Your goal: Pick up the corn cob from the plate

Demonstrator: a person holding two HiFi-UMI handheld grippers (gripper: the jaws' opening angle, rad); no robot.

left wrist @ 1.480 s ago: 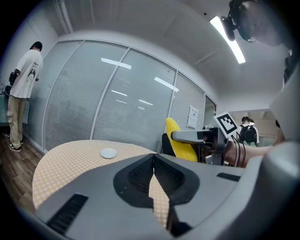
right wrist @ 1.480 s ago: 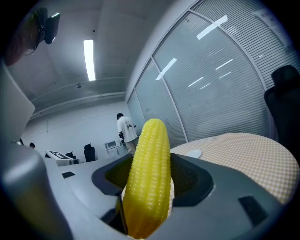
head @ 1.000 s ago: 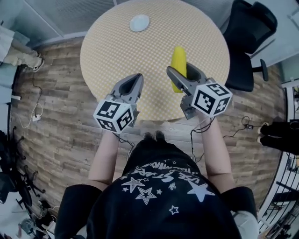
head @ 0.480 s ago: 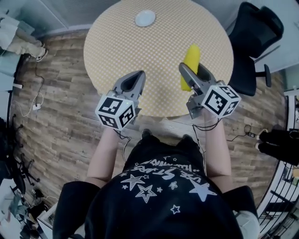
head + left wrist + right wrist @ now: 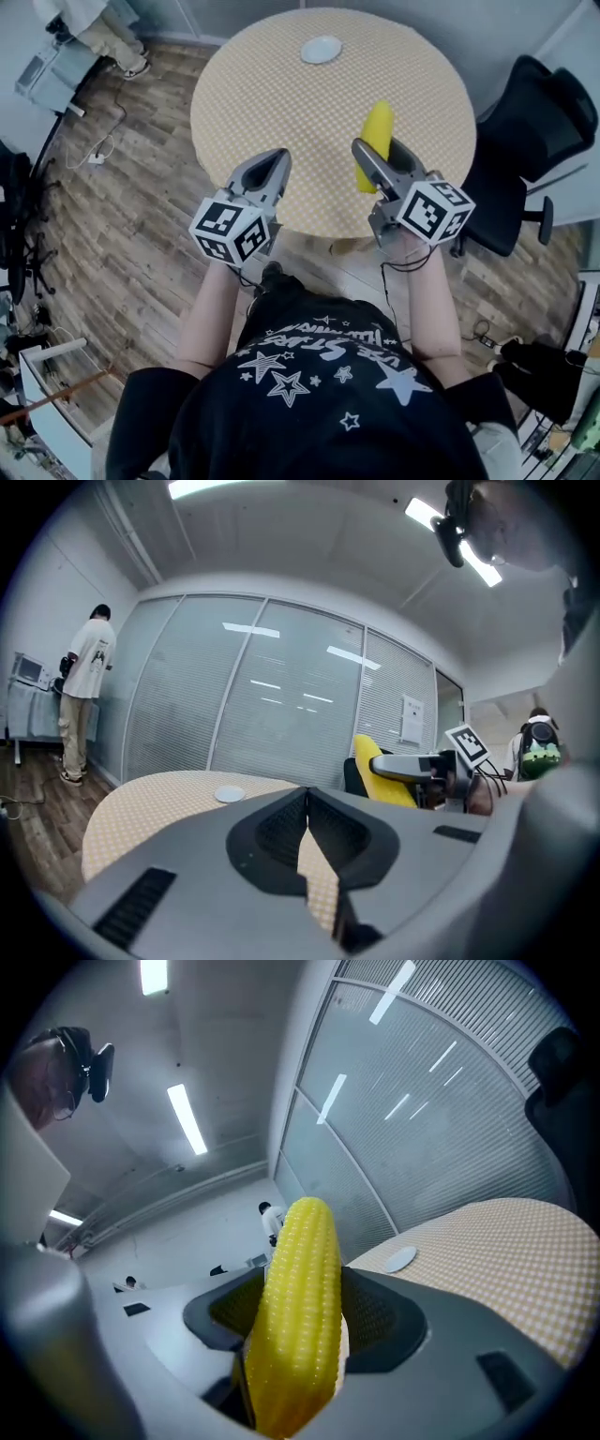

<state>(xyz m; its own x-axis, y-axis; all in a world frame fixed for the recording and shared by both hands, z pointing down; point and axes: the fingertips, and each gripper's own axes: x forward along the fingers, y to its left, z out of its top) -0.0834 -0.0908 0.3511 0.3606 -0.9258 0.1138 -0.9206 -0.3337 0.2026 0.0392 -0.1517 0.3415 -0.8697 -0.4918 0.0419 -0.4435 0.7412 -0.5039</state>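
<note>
— How are the arms set, starting closest in?

— Both bare forearms reach forward from the body, the left forearm (image 5: 211, 314) and the right forearm (image 5: 433, 300) roughly parallel. Each hand sits behind its marker cube. The two grippers are side by side over the near edge of the round table (image 5: 281, 94), noses pointing away from the person.

— And the jaws?

— The left gripper (image 5: 272, 161) has its jaws pressed together at the tips, with nothing between them. The right gripper (image 5: 378, 155) is clamped on the corn cob (image 5: 298, 1316), one jaw on each side of it. The cob runs along the jaws, and its rounded end sticks out well past their tips.

— So where is the cob relative to the plate?

— It is off it, in the air over the near right part of the table. The small plate (image 5: 322, 49) lies well apart, near the far edge. A black chair (image 5: 539, 122) stands beside the table on the right. Beyond, a person (image 5: 82, 682) stands by the glass wall.
</note>
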